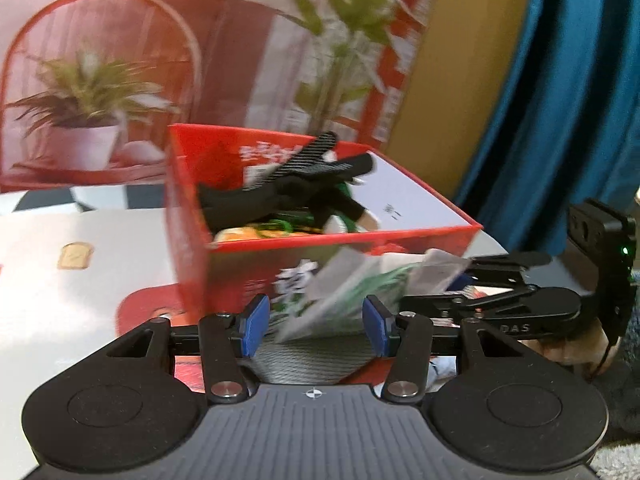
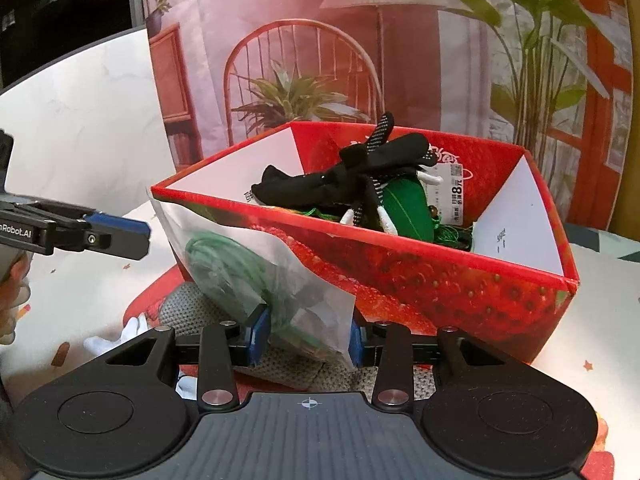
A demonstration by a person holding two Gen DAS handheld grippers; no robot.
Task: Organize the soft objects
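**Bagged green cord held up at the strawberry box**

Nearest the right wrist camera, the right gripper (image 2: 306, 338) was seen closed on a translucent plastic bag (image 2: 256, 276) with a coil of green cord (image 2: 224, 260) inside; both blue pads pressed on the bag's lower end, and the bag was held upright against the near wall of the box. Under it, a grey knitted item (image 2: 280, 368) and a scrap of white fabric (image 2: 108, 340) were left lying on the printed table cover (image 2: 80, 280).

In the left wrist view, the left gripper (image 1: 314, 326) was found with its jaws apart. The same bag (image 1: 352, 288) was seen beyond and between the blue pads (image 1: 252, 324), but no contact could be made out through the blur, so it was judged open rather than gripping.

Just behind the bag, the red strawberry-printed cardboard box (image 2: 420, 276) was seen standing on the table, already partly filled: black gloves with white dotted grips (image 2: 360, 176) were piled on top of a green soft item (image 2: 408, 204), with a price tag (image 2: 452, 188) against the far wall. Farther back, a printed backdrop of a chair and potted plants (image 2: 304, 80) was hung.

The step in hand was judged to be the transfer of the bagged cord into the box. The next move was thought to call for the bag to be lifted clear of the near rim, carried over the opening and let go there; the grey knitted item and the white fabric would then remain to be collected.
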